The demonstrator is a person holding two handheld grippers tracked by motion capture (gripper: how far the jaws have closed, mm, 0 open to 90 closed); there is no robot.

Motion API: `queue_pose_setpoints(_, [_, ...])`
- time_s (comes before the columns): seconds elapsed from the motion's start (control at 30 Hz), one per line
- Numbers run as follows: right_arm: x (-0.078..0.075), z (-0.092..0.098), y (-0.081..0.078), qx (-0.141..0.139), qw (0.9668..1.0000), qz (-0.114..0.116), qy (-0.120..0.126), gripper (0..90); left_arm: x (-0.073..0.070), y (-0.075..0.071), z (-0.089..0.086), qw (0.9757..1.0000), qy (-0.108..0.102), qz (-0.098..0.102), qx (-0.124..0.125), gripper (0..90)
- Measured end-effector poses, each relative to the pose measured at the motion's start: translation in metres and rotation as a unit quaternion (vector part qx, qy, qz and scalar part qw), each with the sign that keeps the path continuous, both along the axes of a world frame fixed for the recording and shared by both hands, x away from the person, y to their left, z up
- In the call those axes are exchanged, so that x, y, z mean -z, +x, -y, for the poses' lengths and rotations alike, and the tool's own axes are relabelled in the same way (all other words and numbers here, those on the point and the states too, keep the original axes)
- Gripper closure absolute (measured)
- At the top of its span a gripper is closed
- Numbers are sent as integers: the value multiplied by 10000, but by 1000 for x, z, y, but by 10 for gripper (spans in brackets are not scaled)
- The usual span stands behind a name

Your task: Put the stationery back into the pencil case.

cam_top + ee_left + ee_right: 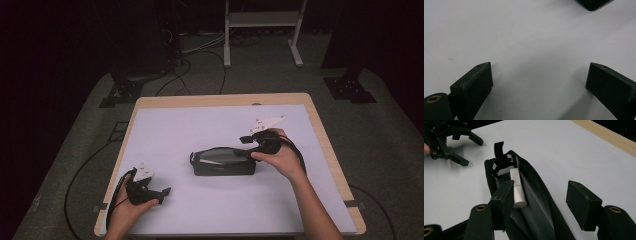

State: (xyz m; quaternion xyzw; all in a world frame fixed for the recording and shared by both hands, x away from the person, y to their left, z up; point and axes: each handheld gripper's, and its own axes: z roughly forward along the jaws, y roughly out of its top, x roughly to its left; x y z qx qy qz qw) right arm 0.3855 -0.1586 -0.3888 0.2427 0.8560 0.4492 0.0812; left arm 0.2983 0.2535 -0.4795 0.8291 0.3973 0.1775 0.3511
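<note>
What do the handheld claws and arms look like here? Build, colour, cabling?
Both the left claw and the right claw are matte black, each topped by a pale grey three-cornered plate. Jaws are blocky black pads with brass-ringed pivots. A black cable trails from each. Forearms are bare, no sleeves.

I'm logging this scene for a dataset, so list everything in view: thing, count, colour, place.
pouch: one, black with a grey mesh panel, lying at the middle of the table, open at the top.
tube: one, white with small print, lying inside the pouch.
table: one, wooden edge under a white cover, centre of the high view.
frame: one, pale metal, on the floor beyond the table.
cables: several, black, on the grey floor behind and left of the table.
left gripper: one, black, fingers open over bare cover, near left.
right gripper: one, black, fingers open at the pouch's right end.
</note>
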Motion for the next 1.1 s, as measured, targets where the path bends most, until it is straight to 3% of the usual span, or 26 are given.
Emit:
queue_pose_setpoints(0.5, [8,44,-15,513,9987,57,-38,339,0,0,0,10000,18,-5,10,62])
queue_pose_setpoints(1.1, [35,89,-34,1176,9926,-226,-196,321,0,0,0,10000,19,0,14,62])
